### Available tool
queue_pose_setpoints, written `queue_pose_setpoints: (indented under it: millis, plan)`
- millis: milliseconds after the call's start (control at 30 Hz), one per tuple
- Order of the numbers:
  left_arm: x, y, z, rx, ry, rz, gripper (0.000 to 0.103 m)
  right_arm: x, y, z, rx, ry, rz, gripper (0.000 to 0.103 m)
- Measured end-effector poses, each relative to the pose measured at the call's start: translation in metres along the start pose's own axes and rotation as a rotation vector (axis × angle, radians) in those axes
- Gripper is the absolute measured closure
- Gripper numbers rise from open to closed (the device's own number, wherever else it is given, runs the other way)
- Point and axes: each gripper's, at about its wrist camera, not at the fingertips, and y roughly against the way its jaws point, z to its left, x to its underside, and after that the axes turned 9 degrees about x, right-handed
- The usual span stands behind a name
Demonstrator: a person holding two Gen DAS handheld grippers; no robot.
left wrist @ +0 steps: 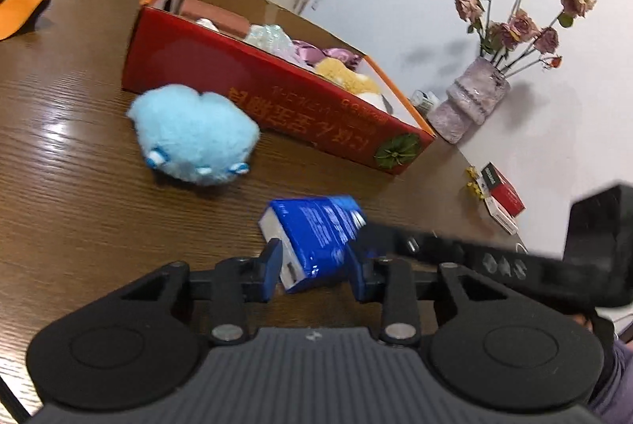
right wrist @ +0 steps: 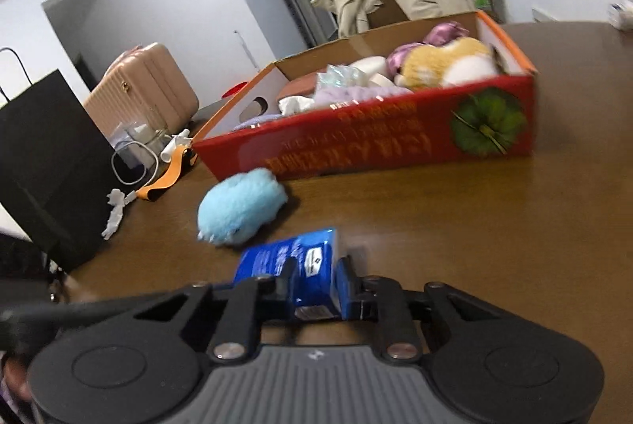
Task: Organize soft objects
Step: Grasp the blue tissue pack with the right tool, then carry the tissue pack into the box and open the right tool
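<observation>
Brown wooden table [left wrist: 79, 131] under white walls bears a red box [left wrist: 253, 99]; both jaws pinch a blue packet [left wrist: 316, 238].

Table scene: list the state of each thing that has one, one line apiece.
Blue packet: off the table, pinched from both sides.
Left gripper: shut on it.
Right gripper: shut on it.
Red box: open, holding soft things.
Blue plush: lying on the table, outside the box.

The red box's [left wrist: 253, 95] printed lettering is blurred past reading, and its wall hides the lower parts of the soft things inside. The orange cloth [left wrist: 18, 13] at the desk's [left wrist: 79, 186] far corner is cut off.
</observation>
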Motion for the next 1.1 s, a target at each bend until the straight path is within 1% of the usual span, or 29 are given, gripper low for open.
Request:
queue_pose_setpoints:
  millis: [67,200,367,433,500,567,633,667,733,767,833,900,967,1033,1067,1100]
  plan:
    - [0.000,-0.003,-0.001,0.006,-0.002,0.002,0.069,0.007,0.007,-0.008,-0.001,-0.045,-0.005,0.083]
    - [0.000,-0.003,-0.004,-0.003,-0.012,-0.009,0.068,0.006,0.007,-0.014,0.020,-0.065,-0.022,0.081]
    - [-0.001,-0.009,-0.002,-0.017,0.009,-0.011,0.067,0.005,-0.003,-0.014,-0.012,-0.090,-0.020,0.079]
    - [-0.001,-0.008,-0.006,-0.028,-0.005,-0.011,0.068,0.005,-0.002,-0.012,-0.010,-0.090,-0.025,0.081]
    - [-0.004,-0.005,-0.011,-0.024,-0.004,-0.019,0.069,0.004,0.002,-0.010,-0.003,-0.087,-0.040,0.082]
    - [-0.016,-0.003,-0.020,-0.010,-0.023,-0.037,0.070,-0.005,0.013,-0.009,-0.003,-0.083,-0.083,0.082]
    - [-0.038,-0.003,-0.030,0.010,-0.056,-0.066,0.070,-0.023,0.022,-0.006,-0.004,-0.062,-0.136,0.082]
    - [-0.053,-0.005,-0.034,0.023,-0.073,-0.082,0.070,-0.036,0.025,-0.006,-0.004,-0.050,-0.168,0.082]
    - [-0.081,-0.011,-0.038,0.030,-0.085,-0.106,0.071,-0.064,0.025,-0.007,-0.016,-0.028,-0.202,0.082]
    - [-0.099,-0.016,-0.038,0.026,-0.095,-0.115,0.071,-0.079,0.021,-0.007,-0.022,-0.017,-0.210,0.083]
    - [-0.124,-0.022,-0.036,-0.010,-0.118,-0.145,0.071,-0.111,0.009,-0.005,-0.058,0.001,-0.214,0.083]
    - [-0.148,-0.029,-0.026,-0.053,-0.141,-0.158,0.071,-0.139,-0.012,0.003,-0.075,0.029,-0.205,0.083]
    - [-0.172,-0.040,-0.005,-0.112,-0.133,-0.153,0.070,-0.164,-0.043,0.015,-0.084,0.078,-0.177,0.083]
    - [-0.190,-0.050,0.022,-0.177,-0.086,-0.136,0.069,-0.186,-0.085,0.021,-0.120,0.050,-0.110,0.083]
    - [-0.198,-0.058,0.034,-0.225,-0.063,-0.119,0.070,-0.193,-0.105,0.022,-0.134,0.022,-0.069,0.083]
    - [-0.203,-0.066,0.045,-0.253,-0.055,-0.099,0.070,-0.199,-0.124,0.023,-0.130,0.003,-0.034,0.083]
